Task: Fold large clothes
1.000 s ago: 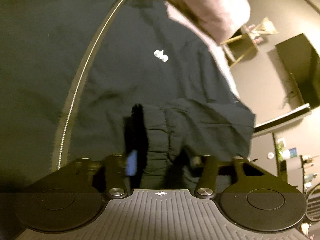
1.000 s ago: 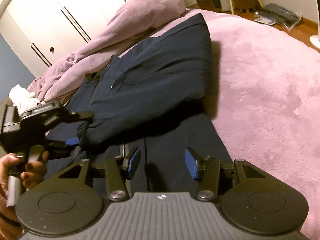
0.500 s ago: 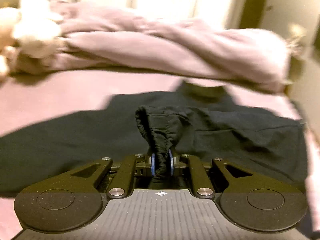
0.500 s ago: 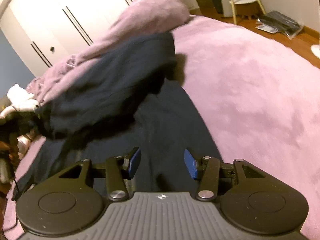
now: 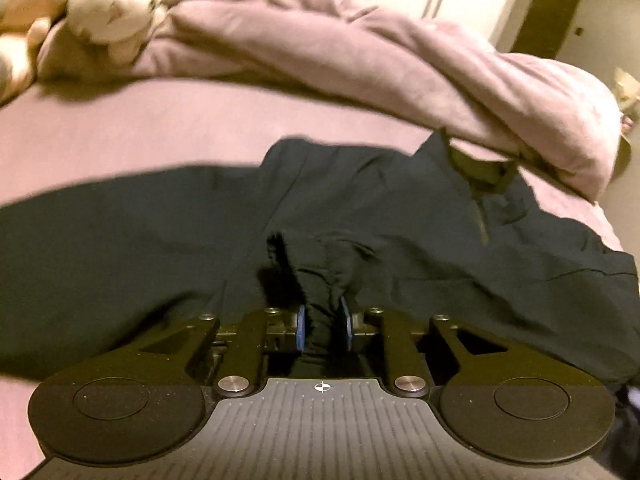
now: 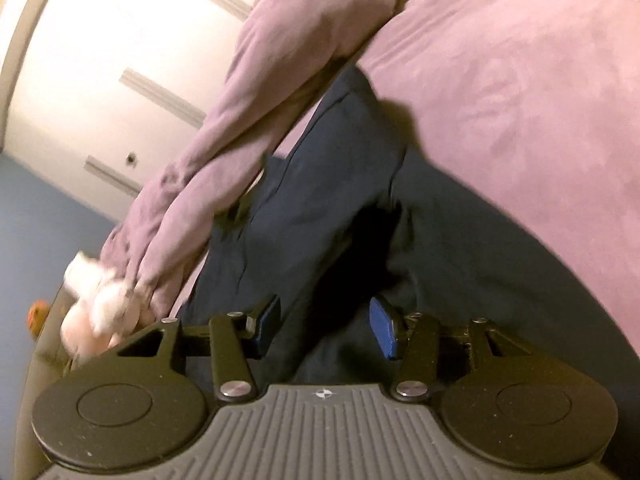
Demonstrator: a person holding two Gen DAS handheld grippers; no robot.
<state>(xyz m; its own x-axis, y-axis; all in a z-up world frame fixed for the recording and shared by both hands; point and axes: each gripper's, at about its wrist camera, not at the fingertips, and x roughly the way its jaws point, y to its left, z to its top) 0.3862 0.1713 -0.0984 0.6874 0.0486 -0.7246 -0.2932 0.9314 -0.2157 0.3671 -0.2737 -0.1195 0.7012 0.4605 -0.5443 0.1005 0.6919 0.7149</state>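
Left gripper [image 5: 323, 322] clamps the jacket's [image 5: 400, 216] ribbed cuff [image 5: 320, 280]; right gripper [image 6: 324, 326] hangs half open, empty.
I'm mid sleeve-fold on the pink bed [image 5: 120, 136]; next I lay the cuff across the chest.

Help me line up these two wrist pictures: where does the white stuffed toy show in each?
Left wrist view: the white stuffed toy sits at the top left, against the pink blanket.
Right wrist view: the white stuffed toy is blurred at the lower left, at the near end of the pink blanket.
Shared landmark: the dark jacket, spread on the bed below the blanket in both.
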